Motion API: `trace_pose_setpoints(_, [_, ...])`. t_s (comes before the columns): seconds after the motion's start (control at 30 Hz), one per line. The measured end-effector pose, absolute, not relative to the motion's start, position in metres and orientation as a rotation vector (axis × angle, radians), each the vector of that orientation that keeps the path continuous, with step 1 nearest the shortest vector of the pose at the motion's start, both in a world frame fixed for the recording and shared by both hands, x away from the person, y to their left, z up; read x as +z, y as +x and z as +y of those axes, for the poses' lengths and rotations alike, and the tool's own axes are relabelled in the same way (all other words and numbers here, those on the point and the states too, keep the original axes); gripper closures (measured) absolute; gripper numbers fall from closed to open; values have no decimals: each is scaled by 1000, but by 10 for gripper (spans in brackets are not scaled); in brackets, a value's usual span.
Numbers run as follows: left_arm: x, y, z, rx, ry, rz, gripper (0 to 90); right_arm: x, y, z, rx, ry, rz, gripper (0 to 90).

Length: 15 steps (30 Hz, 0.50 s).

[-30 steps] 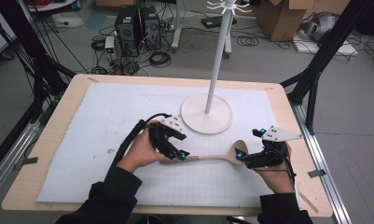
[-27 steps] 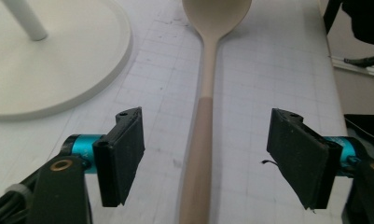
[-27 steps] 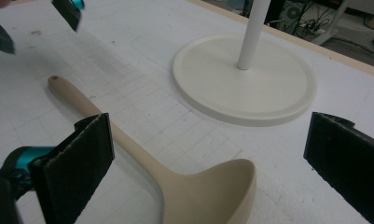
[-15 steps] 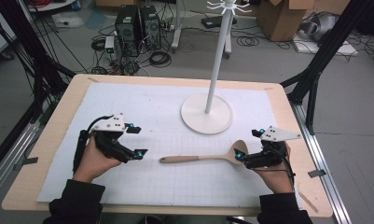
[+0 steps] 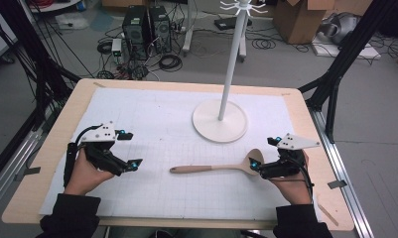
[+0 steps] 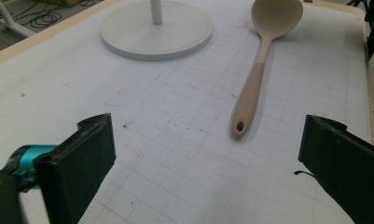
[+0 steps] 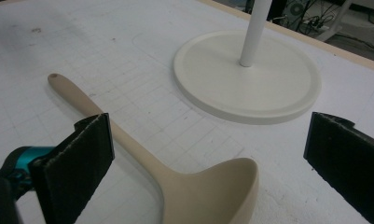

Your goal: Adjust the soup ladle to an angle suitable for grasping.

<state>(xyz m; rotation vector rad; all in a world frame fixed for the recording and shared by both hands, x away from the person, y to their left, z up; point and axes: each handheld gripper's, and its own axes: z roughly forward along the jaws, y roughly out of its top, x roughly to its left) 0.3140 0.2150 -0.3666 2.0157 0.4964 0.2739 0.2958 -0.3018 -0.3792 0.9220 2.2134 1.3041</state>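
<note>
A: Resting low near the table's (image 5: 47,163) left edge, my left hand (image 5: 85,173) angles its left gripper (image 5: 129,148) inward, jaws wide apart, holding nothing.

B: And the spoon (image 5: 214,167)?

A: Flat on the mat, handle toward me, near the front edge. My right gripper (image 5: 260,153) sits by the right edge, jaws spread either side of its bowl, not gripping.

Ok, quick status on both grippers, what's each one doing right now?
Left gripper: open, holding nothing, away from the spoon.
Right gripper: open, jaws on either side of the spoon's bowl, not closed on it.
</note>
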Motion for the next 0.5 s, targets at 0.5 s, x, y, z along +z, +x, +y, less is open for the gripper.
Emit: trace_pose_setpoints(0.5, [-362, 307, 239, 306, 1978, 510, 17, -381, 299, -298, 1300, 919, 2232, 3])
